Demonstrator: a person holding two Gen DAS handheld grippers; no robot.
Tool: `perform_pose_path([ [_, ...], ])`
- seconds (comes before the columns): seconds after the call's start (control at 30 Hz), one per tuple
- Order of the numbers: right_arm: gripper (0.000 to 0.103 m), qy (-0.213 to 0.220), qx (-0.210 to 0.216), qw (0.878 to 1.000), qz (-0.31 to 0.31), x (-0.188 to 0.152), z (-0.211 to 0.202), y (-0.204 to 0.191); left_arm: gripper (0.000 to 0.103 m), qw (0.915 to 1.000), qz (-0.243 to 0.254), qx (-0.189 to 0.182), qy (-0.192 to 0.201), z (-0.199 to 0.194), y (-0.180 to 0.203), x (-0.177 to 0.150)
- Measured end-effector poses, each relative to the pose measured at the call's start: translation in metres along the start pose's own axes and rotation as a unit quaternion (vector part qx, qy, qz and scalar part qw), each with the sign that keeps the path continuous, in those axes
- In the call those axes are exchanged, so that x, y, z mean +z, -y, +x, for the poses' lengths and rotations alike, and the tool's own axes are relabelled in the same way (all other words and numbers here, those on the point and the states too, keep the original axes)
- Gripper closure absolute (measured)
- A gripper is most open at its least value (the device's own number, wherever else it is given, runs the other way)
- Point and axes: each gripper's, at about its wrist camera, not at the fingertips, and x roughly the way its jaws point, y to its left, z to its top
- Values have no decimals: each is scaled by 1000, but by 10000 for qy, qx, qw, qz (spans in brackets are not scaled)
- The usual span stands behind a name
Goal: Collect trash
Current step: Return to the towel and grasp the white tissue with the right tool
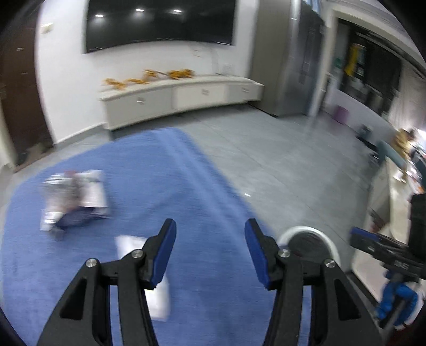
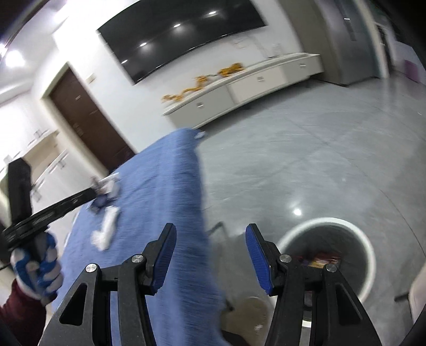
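Note:
Both views are motion-blurred. My left gripper (image 1: pixel 210 252) is open and empty above a table with a blue cloth (image 1: pixel 149 165). A pile of crumpled wrappers (image 1: pixel 74 197) lies on the cloth to the left, and a white paper (image 1: pixel 157 295) lies under the left finger. My right gripper (image 2: pixel 210 252) is open and empty at the cloth's right edge (image 2: pixel 175 181). A white round bin (image 2: pixel 327 255) stands on the floor to its right with colourful trash inside; its rim also shows in the left wrist view (image 1: pixel 308 239). White scraps (image 2: pixel 105 229) lie on the cloth.
Grey tiled floor (image 1: pixel 279 159) lies right of the table. A low white cabinet (image 1: pixel 181 95) with orange items stands under a wall screen (image 1: pixel 159 24). A brown door (image 2: pixel 87 119) is at the left. The other gripper and gloved hand (image 2: pixel 37 263) show at the left.

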Motion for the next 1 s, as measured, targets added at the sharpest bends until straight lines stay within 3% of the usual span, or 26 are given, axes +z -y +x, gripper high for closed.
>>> perform_pose_path([
  [0.17,50,-434,497,9971,-382,5,47,-59,50,9973,-412,592,131,1,-81,9],
  [0.3,50,-852,830,9896,-812,5,91,-109,50,9948,-588,821,94,14,-125,18],
  [0.47,50,-1290,1124,9780,-1193,-2,143,-155,50,9947,-581,850,-49,37,-146,24],
  [0.63,50,-1569,1242,9708,-1326,-8,177,-176,51,9947,-603,811,-180,65,-156,32],
  [0.7,50,-1646,1255,9691,-1339,-9,186,-179,57,9945,-660,780,-229,73,-159,31],
  [0.73,50,-1679,1276,9683,-1342,-9,190,-181,67,9945,-678,748,-280,75,-157,29],
  [0.83,50,-1744,1286,9661,-1404,-9,196,-184,86,9945,-712,677,-349,78,-153,27],
  [0.93,57,-1826,1220,9648,-1446,-11,205,-187,93,9946,-741,662,-313,73,-154,22],
  [1.0,69,-1819,1183,9647,-1491,-12,207,-188,95,9947,-749,650,-257,65,-154,19],
])
